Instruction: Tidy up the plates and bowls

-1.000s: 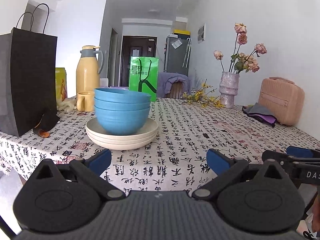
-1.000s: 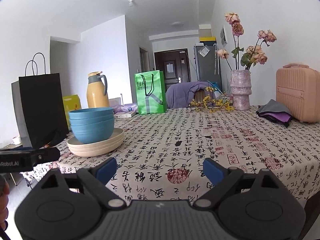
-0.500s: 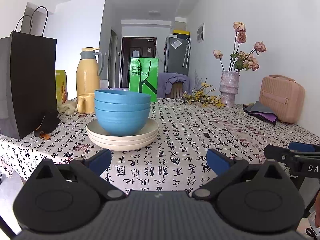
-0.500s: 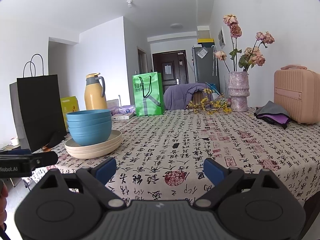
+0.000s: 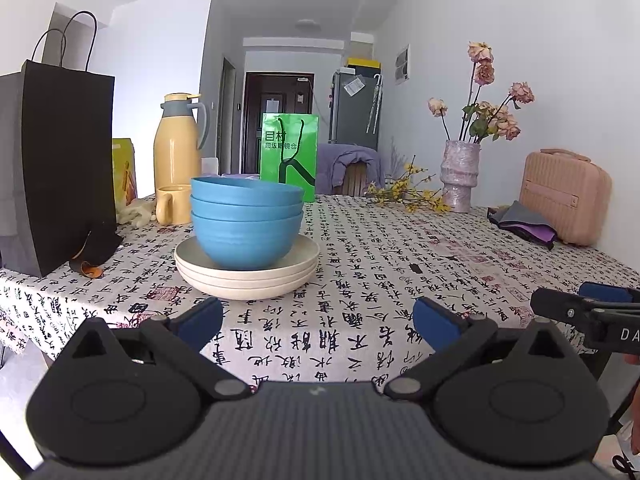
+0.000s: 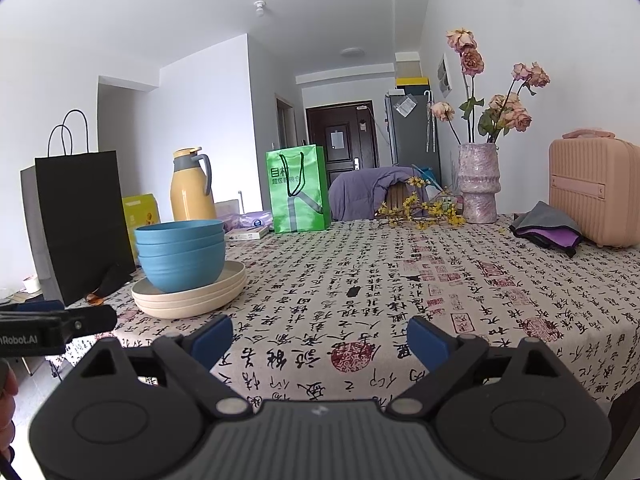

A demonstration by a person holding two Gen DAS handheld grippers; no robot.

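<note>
Three nested blue bowls sit on a stack of three cream plates on the calligraphy-print tablecloth. My left gripper hangs open just off the table's near edge, in front of the stack, with nothing between its blue pads. To the right of the stack my right gripper also stands open and empty at the near edge. Each gripper's tip shows at the side of the other's view.
A black paper bag, a yellow thermos and a yellow mug stand left of and behind the stack. A green bag, a vase of dried roses, a pink case and folded cloth lie farther back.
Both grippers have drawn back and sunk slightly, so the table edge sits higher in view. The bowls and plates have not moved. Both grippers stay open.
</note>
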